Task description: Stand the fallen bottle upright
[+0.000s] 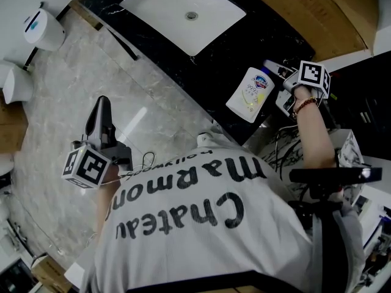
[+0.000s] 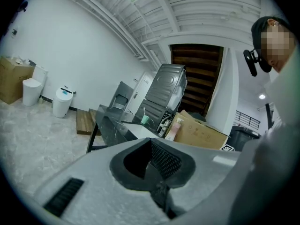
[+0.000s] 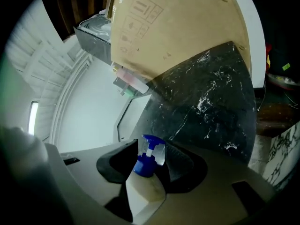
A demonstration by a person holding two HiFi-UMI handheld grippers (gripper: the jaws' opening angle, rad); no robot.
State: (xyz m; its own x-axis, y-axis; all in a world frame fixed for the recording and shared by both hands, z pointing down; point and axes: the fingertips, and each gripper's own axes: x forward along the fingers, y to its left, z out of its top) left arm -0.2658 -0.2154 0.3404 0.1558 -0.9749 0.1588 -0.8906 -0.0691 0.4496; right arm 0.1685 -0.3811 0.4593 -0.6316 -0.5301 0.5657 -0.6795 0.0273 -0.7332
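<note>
Marble counter (image 1: 201,85) | bottle (image 1: 249,95) lying, pump partly hidden | right tongs (image 3: 152,154) clamp it | left tongs (image 2: 152,165) closed, empty

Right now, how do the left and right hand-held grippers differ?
The left hand-held gripper is shut and empty; the right hand-held gripper is closed on the pump end of the fallen bottle. The left one hangs over the marble floor, away from the work; the right one is at the black counter where the bottle lies. Both are the same two-jaw type.
</note>
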